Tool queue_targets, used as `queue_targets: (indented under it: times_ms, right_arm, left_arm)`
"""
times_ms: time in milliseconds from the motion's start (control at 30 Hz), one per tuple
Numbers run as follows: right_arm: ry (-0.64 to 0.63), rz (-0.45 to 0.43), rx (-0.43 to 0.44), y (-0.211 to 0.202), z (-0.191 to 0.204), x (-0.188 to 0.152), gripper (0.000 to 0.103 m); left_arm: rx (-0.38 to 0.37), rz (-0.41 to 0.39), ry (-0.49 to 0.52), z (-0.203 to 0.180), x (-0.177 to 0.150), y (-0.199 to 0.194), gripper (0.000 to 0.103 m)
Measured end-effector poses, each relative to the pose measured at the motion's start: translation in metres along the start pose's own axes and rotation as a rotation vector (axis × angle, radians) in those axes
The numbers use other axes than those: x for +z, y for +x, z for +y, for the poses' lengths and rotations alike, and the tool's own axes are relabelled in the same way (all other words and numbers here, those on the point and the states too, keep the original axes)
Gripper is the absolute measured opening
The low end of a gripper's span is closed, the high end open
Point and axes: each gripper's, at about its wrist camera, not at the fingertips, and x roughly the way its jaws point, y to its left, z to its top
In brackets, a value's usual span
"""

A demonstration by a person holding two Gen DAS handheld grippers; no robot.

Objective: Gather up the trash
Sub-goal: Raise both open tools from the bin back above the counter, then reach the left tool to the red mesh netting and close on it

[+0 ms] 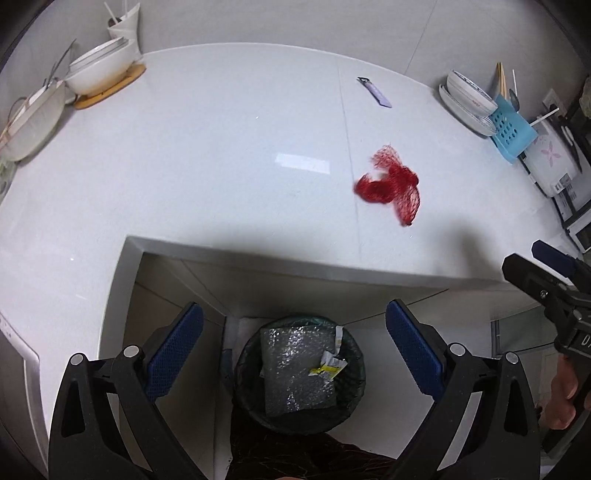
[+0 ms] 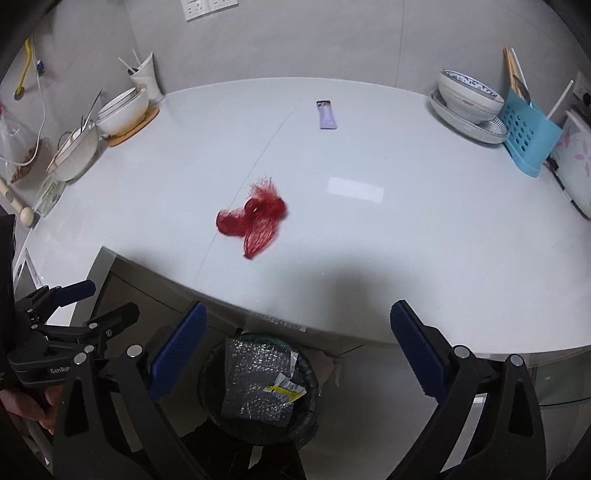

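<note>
Both claws hang over the round black wire trash bin [image 1: 300, 373] that sits on the floor below the white table [image 1: 221, 155]. The left claw [image 1: 294, 349] is spread wide with nothing between its blue pads, and the right claw [image 2: 299, 350] is spread just as wide and empty too. Inside the bin there's a sheet of silvery bubble wrap [image 1: 295, 369] with a torn yellow and white wrapper [image 1: 328, 365] lying on top of it.

Still up on the table: a crumpled red mesh net bag [image 1: 391, 182] lying right by the table's seam line, and farther back a small flat lilac sachet [image 1: 375, 92], well apart from the net.

The left wrist view catches the right claw from the side at the right edge, plus a bit of the hand holding it. The right wrist view does the mirror thing, with the left claw poking in at the lower left. Only the right view gets the white wall socket [image 2: 208, 7] and a yellow handled thing hanging on the left wall. Both show the white bowls [image 2: 123, 110] on the wooden trivet and the blue perforated utensil caddy [image 2: 528, 136].
</note>
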Motion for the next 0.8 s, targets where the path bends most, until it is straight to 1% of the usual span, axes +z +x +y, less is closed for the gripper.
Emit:
queue_targets:
  times_ms: [233,467,567,800]
  right_arm:
    - [0.044,-0.004,-0.066,-0.001,-0.023,0.022,0.095]
    - [0.085,-0.001,-0.091,-0.003,-0.044,0.029,0.095]
    - [0.103,0.003,-0.106,-0.001,-0.054,0.032,0.095]
    - [0.141,0.0,-0.11,-0.005,-0.067,0.034,0.095]
  left_arm:
    - [0.0,-0.012,0.067,-0.026,0.027,0.007,0.097]
    - [-0.013,-0.011,0.12,-0.053,0.056,0.024,0.097]
    - [-0.016,-0.006,0.137,-0.061,0.064,0.032,0.097]
    - [-0.017,0.005,0.168,-0.074,0.077,0.051,0.097]
